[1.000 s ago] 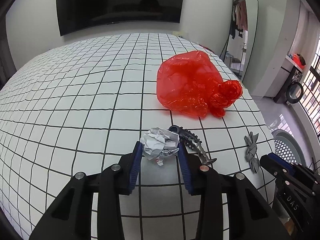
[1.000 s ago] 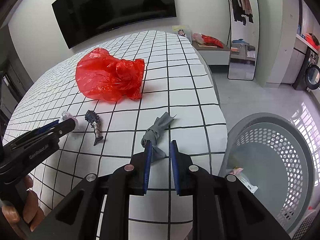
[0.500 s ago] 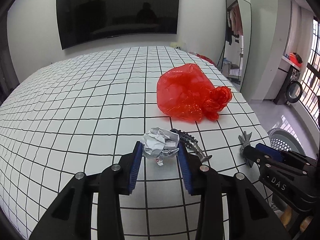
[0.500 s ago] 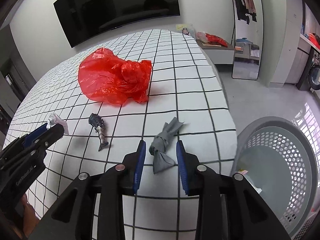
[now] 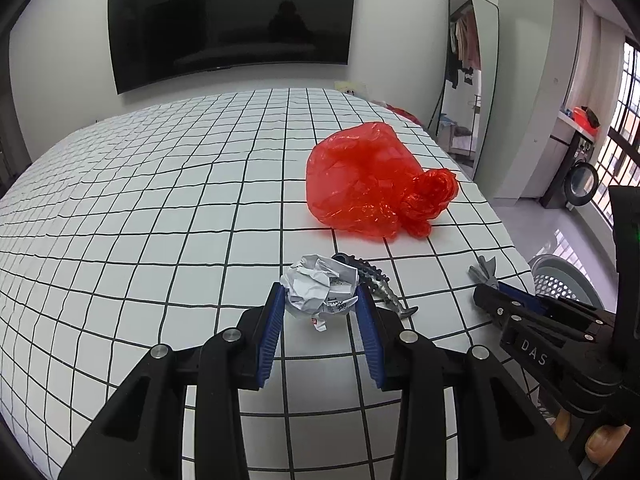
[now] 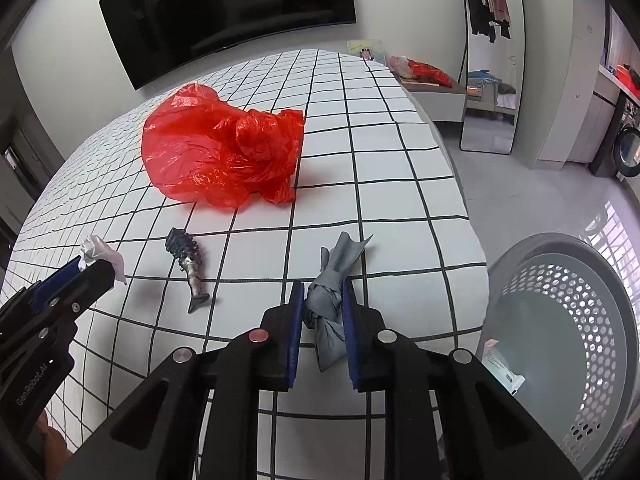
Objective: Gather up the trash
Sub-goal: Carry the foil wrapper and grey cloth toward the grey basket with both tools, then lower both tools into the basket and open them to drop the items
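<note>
My left gripper (image 5: 320,300) is shut on a crumpled white paper ball (image 5: 318,286) and holds it just above the checked table (image 5: 160,220). My right gripper (image 6: 322,304) is shut on a knotted grey cloth (image 6: 330,296) near the table's right edge. A red plastic bag (image 5: 372,180) lies farther back, also in the right wrist view (image 6: 220,152). A small dark fish-shaped scrap (image 6: 188,264) lies between the two grippers.
A grey perforated basket (image 6: 560,340) stands on the floor right of the table, with a wrapper (image 6: 502,372) inside. A dark TV (image 5: 232,24) hangs on the far wall. A tall mirror (image 5: 468,80) leans at the right.
My right gripper opened, moved forward around the grey cloth and closed on it. My left gripper kept the paper ball and lifted slightly.
</note>
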Demonstrator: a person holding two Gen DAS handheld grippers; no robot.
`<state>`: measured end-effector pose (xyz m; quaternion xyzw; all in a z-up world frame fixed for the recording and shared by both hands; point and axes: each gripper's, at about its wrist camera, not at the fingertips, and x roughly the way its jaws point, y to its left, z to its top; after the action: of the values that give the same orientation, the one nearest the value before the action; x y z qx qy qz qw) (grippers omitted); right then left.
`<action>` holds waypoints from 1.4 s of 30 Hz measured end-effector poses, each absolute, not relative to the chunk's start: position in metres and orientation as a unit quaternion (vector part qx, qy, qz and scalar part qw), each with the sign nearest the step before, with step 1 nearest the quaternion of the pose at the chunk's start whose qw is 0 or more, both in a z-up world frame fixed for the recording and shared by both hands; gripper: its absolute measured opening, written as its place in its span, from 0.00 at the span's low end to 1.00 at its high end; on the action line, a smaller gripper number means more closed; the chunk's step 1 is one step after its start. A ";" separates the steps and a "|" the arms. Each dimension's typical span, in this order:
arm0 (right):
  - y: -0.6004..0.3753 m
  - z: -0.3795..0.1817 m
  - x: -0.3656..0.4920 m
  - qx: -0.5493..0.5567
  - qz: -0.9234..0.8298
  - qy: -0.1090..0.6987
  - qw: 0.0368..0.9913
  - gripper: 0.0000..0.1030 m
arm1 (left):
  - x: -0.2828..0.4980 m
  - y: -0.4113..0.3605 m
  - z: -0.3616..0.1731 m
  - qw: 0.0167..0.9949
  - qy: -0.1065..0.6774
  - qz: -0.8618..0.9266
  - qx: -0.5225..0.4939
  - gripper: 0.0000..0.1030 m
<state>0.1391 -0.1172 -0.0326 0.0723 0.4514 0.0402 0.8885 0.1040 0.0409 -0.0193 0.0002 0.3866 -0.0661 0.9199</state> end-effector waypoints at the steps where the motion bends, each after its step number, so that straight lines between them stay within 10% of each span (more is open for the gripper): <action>1: -0.119 -0.031 0.137 0.072 0.040 0.450 0.889 0.18 | 0.103 0.039 -0.019 0.920 0.387 -0.068 0.001 0.35; 42: -0.336 -0.063 -0.002 0.188 -0.116 0.419 0.881 0.18 | 0.062 -0.214 -0.045 0.854 0.423 -0.261 0.149 0.36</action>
<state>-0.0019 -0.3362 -0.0626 0.1879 0.4191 -0.1157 0.8807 0.0623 -0.2142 -0.0446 0.1495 0.4234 -0.2613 0.8545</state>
